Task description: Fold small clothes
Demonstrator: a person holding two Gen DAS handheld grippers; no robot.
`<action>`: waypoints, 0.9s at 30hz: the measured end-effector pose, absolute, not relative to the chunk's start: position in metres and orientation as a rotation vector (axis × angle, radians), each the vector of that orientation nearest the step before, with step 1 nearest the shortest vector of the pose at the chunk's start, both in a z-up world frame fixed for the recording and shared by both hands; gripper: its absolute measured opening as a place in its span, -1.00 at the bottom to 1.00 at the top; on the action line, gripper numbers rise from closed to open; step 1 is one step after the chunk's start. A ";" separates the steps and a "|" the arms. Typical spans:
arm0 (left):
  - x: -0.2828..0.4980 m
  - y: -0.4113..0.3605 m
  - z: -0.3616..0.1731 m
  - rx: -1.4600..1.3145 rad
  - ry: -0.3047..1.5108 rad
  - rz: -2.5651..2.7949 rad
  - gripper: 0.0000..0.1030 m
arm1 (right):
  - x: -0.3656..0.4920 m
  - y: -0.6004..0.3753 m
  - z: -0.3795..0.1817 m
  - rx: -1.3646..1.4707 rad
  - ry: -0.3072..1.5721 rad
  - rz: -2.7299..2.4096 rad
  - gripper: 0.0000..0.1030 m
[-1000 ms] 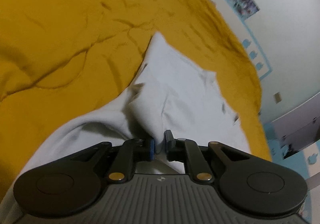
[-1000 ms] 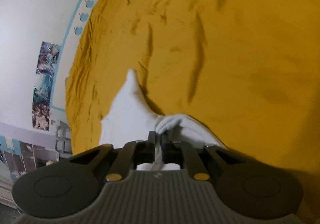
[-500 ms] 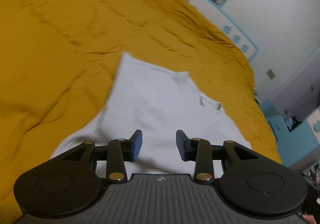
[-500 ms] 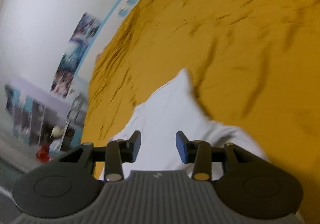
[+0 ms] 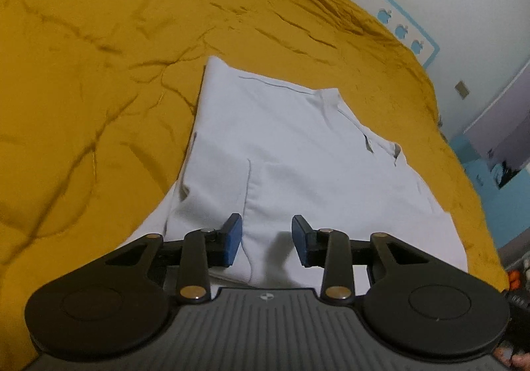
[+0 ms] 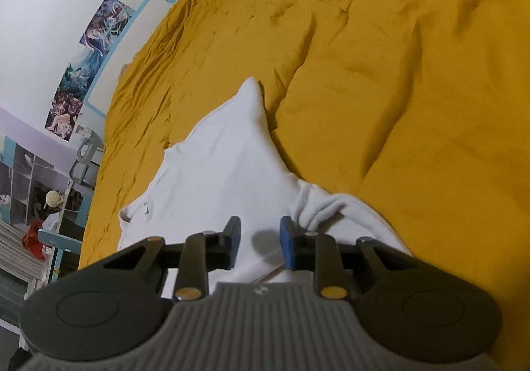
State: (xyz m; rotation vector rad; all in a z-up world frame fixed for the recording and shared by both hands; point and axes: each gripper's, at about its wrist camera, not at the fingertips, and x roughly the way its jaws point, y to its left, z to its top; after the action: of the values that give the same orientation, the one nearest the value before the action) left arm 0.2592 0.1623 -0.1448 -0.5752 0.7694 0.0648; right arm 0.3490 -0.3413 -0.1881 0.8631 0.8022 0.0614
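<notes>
A white shirt (image 5: 291, 146) lies flat on the mustard-yellow bedspread (image 5: 99, 73), its collar toward the right edge of the bed. My left gripper (image 5: 266, 240) hovers just above the near part of the shirt, open, with nothing between its blue pads. In the right wrist view the same white shirt (image 6: 218, 172) shows a pointed corner far from me and a bunched fold at the right. My right gripper (image 6: 258, 240) hangs over the cloth with a gap between its pads; its jaws are closing and nothing is pinched.
The yellow bedspread (image 6: 397, 73) is wrinkled and spreads wide around the shirt. A white wall with posters (image 6: 89, 66) runs along the bed's far side. Shelves and clutter (image 6: 36, 205) stand beyond the bed's edge.
Both grippers let go of the white cloth they were pinching and opened. The shirt dropped flat on the bed, and both grippers lifted slightly and rolled.
</notes>
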 end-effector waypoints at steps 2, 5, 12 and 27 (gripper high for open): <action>0.251 0.158 -0.125 -0.543 0.783 0.037 -0.18 | 0.345 -0.342 -0.171 0.862 0.801 0.094 -0.24; 0.216 0.160 -0.091 -0.543 0.749 -0.045 0.05 | 0.313 -0.349 -0.136 0.848 0.761 0.191 -0.22; 0.106 0.159 -0.050 -0.448 0.709 -0.126 0.40 | 0.198 -0.376 -0.078 0.665 0.686 0.363 0.00; -0.024 0.212 -0.091 -0.638 0.781 -0.053 0.43 | 0.060 -0.401 -0.106 0.302 0.879 0.304 0.10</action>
State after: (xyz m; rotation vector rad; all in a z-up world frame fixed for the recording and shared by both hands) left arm -0.0244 0.2122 -0.0909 -0.6375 0.7808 -0.0526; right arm 0.0598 -0.4009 -0.1059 0.3021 0.8792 0.3037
